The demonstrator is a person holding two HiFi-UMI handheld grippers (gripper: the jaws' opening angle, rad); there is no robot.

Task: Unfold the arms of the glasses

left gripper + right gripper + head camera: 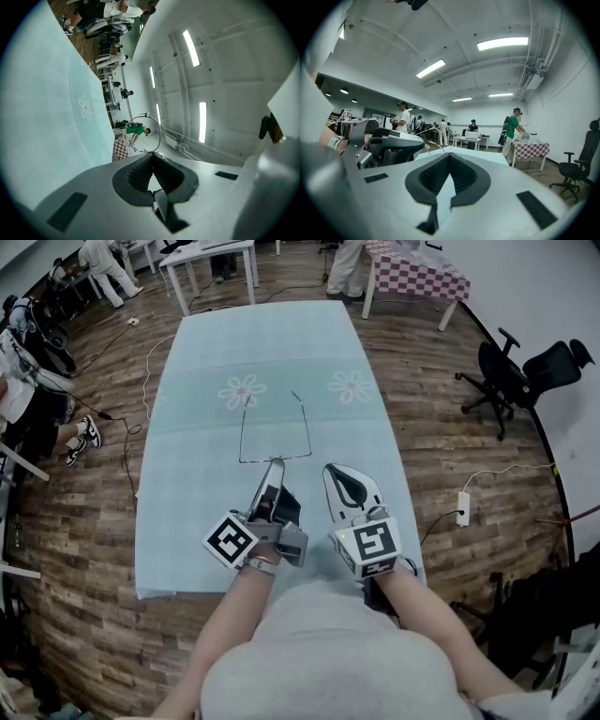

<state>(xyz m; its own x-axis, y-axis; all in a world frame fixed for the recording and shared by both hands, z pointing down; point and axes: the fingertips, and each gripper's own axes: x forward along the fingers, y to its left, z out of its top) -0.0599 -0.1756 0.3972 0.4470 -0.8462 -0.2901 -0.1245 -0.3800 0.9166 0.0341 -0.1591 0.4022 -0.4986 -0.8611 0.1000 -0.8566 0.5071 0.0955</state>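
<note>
Head view: a long table under a pale teal cloth printed with daisies fills the middle of the scene, with wooden floor on either side. Over its near end the two tongs are held side by side. The right gripper is clenched on nothing and kept clear of the work. The left gripper is rolled onto its side, and its tips are closed on what appears to be the front rim of the glasses.

The thin wire glasses are seen just beyond the left tips, above the cloth. Both arms already stand out from the front bar, away from the person, so the unfolding is judged done or nearly so.

The hold is taken only at the very tips, on fine wire. With any twist of the wrist the frame could pivot or slip out and fall onto the cloth. Too hard a squeeze could bend the rim. An arm pushed past its stop could strain the hinge.
</note>
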